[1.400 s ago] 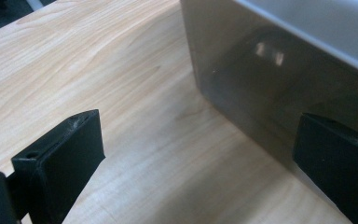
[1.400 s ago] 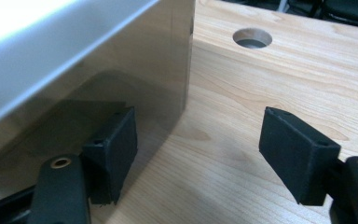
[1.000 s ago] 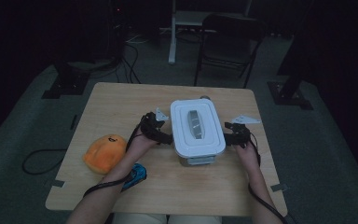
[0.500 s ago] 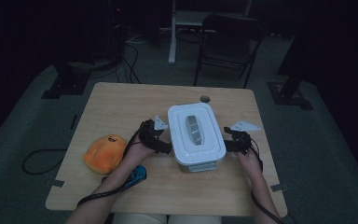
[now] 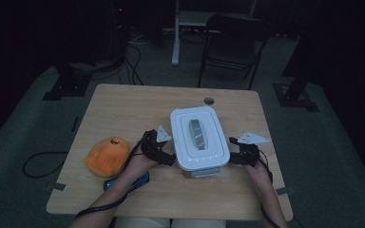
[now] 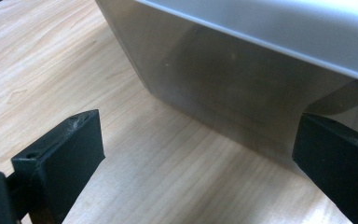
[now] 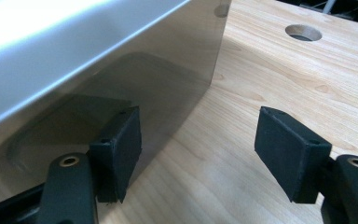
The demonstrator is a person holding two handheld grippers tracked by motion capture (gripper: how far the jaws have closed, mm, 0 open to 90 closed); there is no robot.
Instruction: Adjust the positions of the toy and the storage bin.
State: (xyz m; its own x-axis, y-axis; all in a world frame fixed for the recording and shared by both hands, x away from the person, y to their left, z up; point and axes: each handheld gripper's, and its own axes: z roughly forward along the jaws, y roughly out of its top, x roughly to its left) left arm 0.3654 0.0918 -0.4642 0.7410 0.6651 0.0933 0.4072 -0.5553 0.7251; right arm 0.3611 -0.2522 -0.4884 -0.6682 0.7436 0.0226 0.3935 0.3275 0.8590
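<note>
A wooden table (image 5: 123,107) carries a white box (image 5: 198,140), orange plush (image 5: 107,156).

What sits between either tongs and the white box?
Nothing visible. The left tongs and right tongs flank the box on bare table; each stands open against a side wall, with only wood between the jaws.

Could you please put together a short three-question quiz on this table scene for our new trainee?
1. True or false: the white lidded box lies between the left gripper and the right gripper.
2. Which thing lies nearest the orange plush toy? A) the blue object B) the folding chair C) the hole in the table
3. In the right gripper view, what stands between the jaws?

Key
1. True.
2. A.
3. Bare wooden table; the jaws stand open, one pad close against the box wall.
</note>
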